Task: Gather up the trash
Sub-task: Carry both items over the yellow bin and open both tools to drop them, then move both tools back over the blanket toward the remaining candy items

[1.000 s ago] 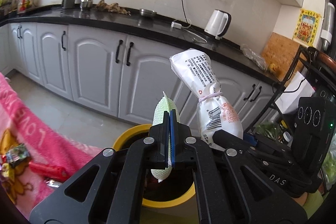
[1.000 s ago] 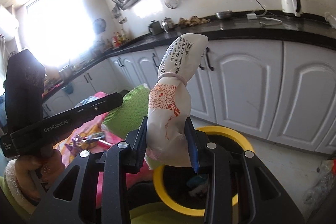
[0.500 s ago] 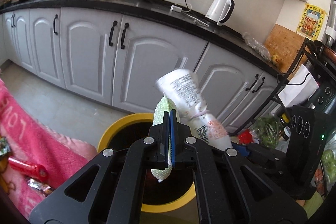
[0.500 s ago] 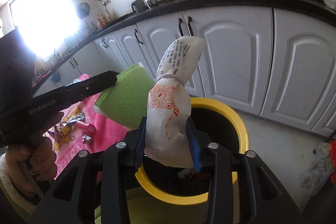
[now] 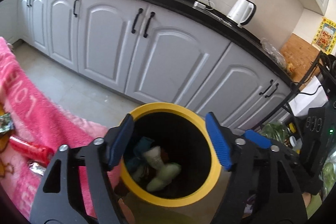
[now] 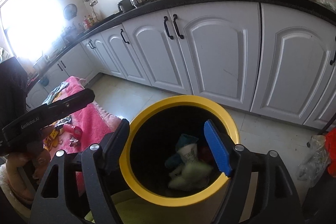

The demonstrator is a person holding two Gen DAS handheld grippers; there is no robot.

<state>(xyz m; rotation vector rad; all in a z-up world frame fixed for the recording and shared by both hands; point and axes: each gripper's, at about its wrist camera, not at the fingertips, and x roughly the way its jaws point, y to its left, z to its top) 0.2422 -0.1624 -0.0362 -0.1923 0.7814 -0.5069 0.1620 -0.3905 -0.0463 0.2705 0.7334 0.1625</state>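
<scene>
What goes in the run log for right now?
left gripper: just opened, empty | right gripper: just opened, empty | bin: green and white trash inside

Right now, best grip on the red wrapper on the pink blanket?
Take the red wrapper across its narrow middle, coming down from above with the left gripper. It lies flat and long on the pink blanket, so jaws should straddle its width, not its length.

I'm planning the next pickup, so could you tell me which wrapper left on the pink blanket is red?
The long red wrapper nearest the bin; the crumpled ones beside it are silver.
</scene>
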